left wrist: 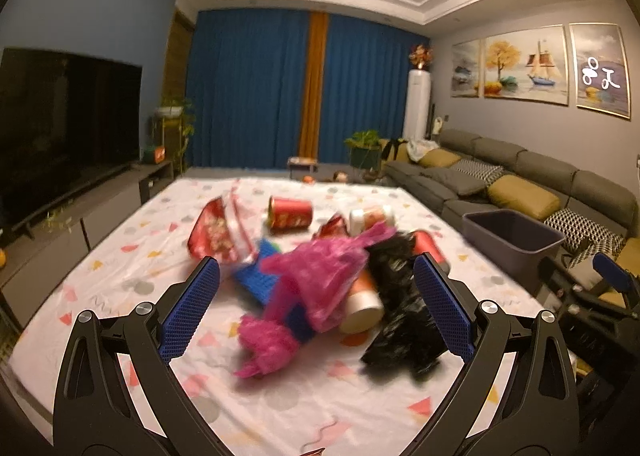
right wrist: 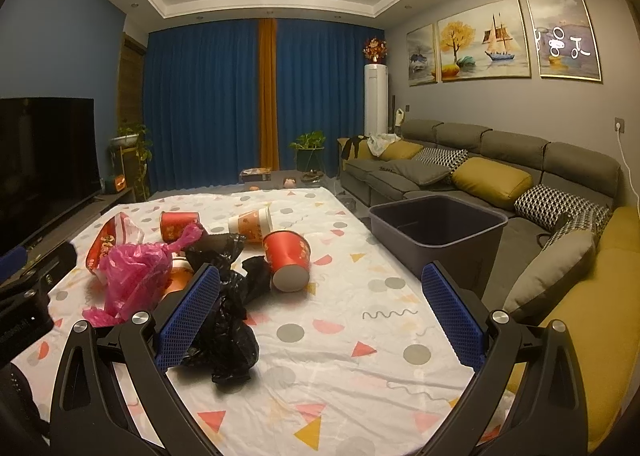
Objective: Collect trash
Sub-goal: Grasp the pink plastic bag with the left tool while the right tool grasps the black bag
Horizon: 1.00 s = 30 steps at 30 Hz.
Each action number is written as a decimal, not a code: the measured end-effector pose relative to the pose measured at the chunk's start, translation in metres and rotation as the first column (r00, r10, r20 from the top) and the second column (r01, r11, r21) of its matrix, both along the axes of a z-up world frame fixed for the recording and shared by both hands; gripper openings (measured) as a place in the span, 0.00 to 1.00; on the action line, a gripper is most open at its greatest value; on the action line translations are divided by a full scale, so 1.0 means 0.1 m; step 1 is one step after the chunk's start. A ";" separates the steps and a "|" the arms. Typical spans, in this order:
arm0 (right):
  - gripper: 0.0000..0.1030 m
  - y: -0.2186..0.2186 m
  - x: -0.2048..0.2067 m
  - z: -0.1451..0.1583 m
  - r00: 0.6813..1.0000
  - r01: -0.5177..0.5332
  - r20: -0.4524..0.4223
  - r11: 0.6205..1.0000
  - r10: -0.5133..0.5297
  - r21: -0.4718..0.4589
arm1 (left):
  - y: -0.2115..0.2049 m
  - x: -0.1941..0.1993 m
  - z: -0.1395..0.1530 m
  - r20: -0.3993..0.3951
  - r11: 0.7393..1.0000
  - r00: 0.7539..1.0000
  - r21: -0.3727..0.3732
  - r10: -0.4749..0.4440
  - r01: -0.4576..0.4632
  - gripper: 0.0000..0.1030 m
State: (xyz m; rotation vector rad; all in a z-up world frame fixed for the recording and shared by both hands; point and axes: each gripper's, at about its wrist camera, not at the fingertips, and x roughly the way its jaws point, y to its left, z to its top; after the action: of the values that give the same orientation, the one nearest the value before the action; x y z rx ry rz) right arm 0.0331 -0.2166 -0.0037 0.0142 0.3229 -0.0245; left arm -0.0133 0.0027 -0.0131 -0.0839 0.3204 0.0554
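Trash lies heaped on a table with a patterned white cloth (right wrist: 340, 336). A pink plastic bag (left wrist: 316, 288) and a crumpled black bag (left wrist: 400, 296) lie between the spread fingers of my open left gripper (left wrist: 316, 296), which holds nothing. Behind them are red paper cups (left wrist: 290, 212), a red snack wrapper (left wrist: 212, 232) and a blue flat piece (left wrist: 256, 280). In the right wrist view my right gripper (right wrist: 320, 312) is open and empty, with the black bag (right wrist: 228, 320) by its left finger and a red cup (right wrist: 288, 260) lying ahead. A dark grey bin (right wrist: 440, 228) stands off the table's right edge.
A grey sofa (right wrist: 480, 176) with yellow and patterned cushions runs along the right wall. A television (left wrist: 68, 124) on a low cabinet stands at the left. Blue curtains and potted plants are at the far end. The other gripper's body (right wrist: 28, 288) shows at the left edge.
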 end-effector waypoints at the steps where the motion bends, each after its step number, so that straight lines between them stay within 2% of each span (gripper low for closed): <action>1: 0.95 0.00 0.01 -0.01 1.000 -0.003 -0.006 1.000 0.003 0.003 | 0.03 -0.01 -0.03 -0.013 1.000 1.000 -0.006 0.011 -0.011 0.93; 10: 0.95 0.17 0.17 -0.20 0.997 -0.055 -0.062 0.998 0.055 -0.005 | 0.25 0.00 -0.17 -0.051 0.998 0.997 -0.027 0.054 -0.055 0.91; 12: 0.90 0.22 0.22 -0.25 0.995 -0.068 -0.078 0.998 0.067 -0.013 | 0.28 0.00 -0.17 -0.049 0.999 0.998 -0.022 0.046 -0.047 0.87; 17: 0.87 0.33 0.35 -0.37 0.986 -0.117 -0.116 0.993 0.117 0.003 | 0.41 0.14 -0.26 -0.063 0.999 0.998 -0.044 0.015 -0.018 0.76; 20: 0.76 0.39 0.44 -0.43 0.979 -0.141 -0.144 0.990 0.141 0.012 | 0.47 0.24 -0.35 -0.089 0.999 0.996 -0.048 0.000 -0.004 0.70; 25: 0.73 0.47 0.60 -0.56 0.967 -0.171 -0.187 0.985 0.173 0.022 | 0.53 0.33 -0.45 -0.118 0.999 0.993 -0.054 -0.013 0.007 0.69; 30: 0.64 0.51 0.76 -0.67 0.955 -0.183 -0.230 0.982 0.187 0.041 | 0.49 0.49 -0.46 -0.142 0.998 0.989 -0.054 -0.043 0.035 0.68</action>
State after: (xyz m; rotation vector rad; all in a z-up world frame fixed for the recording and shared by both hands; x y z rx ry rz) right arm 0.1091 -0.1651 -0.0705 0.0002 0.5588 0.1643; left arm 0.0355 0.0514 -0.0594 -0.1252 0.4666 0.0142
